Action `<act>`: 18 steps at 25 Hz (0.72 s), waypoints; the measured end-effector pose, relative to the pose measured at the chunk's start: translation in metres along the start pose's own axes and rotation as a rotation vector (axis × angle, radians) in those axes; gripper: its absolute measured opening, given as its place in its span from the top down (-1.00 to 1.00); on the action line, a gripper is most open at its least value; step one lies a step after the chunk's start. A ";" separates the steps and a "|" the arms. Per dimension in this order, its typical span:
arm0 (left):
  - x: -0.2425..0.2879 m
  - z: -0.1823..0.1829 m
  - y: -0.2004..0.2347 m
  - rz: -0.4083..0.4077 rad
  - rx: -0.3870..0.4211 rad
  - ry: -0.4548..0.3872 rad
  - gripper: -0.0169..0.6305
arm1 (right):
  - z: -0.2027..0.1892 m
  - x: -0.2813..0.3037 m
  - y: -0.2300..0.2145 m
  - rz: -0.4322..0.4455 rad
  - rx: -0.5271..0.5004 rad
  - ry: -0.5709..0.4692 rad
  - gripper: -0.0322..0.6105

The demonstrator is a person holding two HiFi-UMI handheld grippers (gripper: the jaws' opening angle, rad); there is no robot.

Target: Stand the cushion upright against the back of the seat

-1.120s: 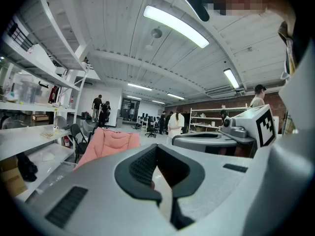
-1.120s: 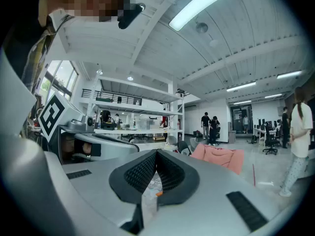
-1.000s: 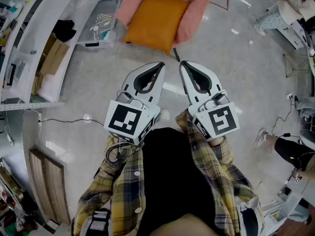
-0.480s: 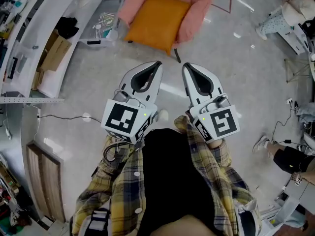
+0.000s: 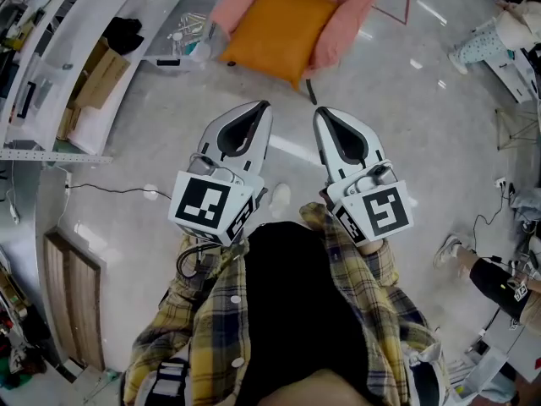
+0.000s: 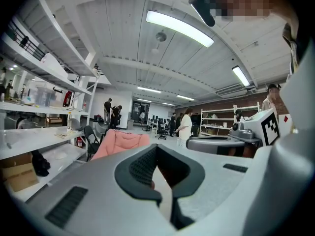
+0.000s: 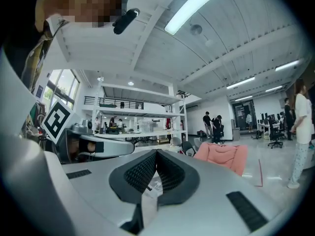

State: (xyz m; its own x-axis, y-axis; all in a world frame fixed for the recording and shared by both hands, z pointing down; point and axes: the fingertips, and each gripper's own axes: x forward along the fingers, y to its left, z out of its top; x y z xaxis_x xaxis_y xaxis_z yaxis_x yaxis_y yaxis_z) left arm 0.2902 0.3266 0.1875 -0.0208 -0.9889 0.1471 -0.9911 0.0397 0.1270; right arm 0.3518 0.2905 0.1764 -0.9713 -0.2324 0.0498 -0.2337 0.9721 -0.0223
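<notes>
Your left gripper and right gripper had fingers pressed together (both empty); arriving shut could shove the orange fabric cushion off the pink padded armchair, frame top.

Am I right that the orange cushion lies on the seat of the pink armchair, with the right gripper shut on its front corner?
Not quite. The right gripper is shut, but on nothing: the head view shows it held short of the chair, apart from the cushion. The orange cushion does lie on the seat of the pink armchair.
</notes>
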 end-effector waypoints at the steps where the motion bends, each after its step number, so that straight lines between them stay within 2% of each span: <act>1: -0.001 0.000 0.005 0.008 -0.004 -0.002 0.94 | -0.001 0.003 0.001 0.005 0.000 0.003 0.84; 9: 0.001 0.003 0.061 0.023 -0.020 -0.003 0.94 | -0.003 0.056 0.013 0.021 0.002 0.021 0.84; 18: 0.011 0.027 0.159 -0.012 0.002 -0.001 0.94 | 0.009 0.152 0.027 -0.027 0.012 0.007 0.84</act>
State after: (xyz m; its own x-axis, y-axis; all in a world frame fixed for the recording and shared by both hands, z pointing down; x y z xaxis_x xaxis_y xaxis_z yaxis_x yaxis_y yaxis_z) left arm 0.1292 0.3183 0.1826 -0.0090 -0.9895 0.1443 -0.9915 0.0276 0.1269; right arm 0.1974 0.2812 0.1742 -0.9643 -0.2584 0.0572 -0.2605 0.9649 -0.0328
